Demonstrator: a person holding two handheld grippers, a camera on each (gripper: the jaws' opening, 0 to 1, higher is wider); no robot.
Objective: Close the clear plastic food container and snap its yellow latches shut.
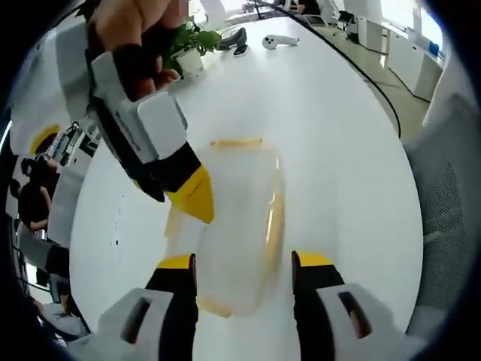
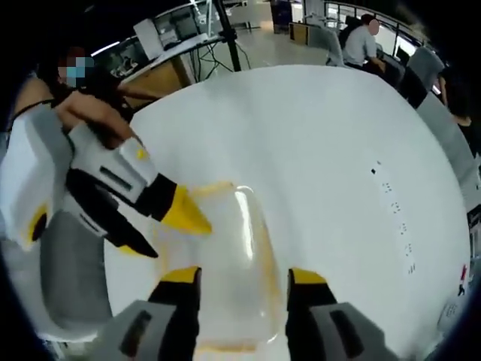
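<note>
A clear plastic food container (image 1: 237,226) lies on the white table (image 1: 338,135), its lid on, with yellow latches (image 1: 236,142) along its edges. My left gripper (image 1: 244,263) is open, and the container's near end sits between its yellow-tipped jaws. The right gripper (image 1: 174,197), held by a hand, comes in from the upper left with a yellow tip touching the container's left edge. In the right gripper view the container (image 2: 233,256) lies between the jaws of my open right gripper (image 2: 240,274), and the left gripper (image 2: 169,233) points at the container's left side.
A potted plant (image 1: 188,53), a black object (image 1: 237,41) and a white controller (image 1: 279,40) sit at the table's far end. A grey chair (image 1: 451,218) stands at the right. Small black marks (image 2: 391,188) dot the table. People sit beyond it (image 2: 361,41).
</note>
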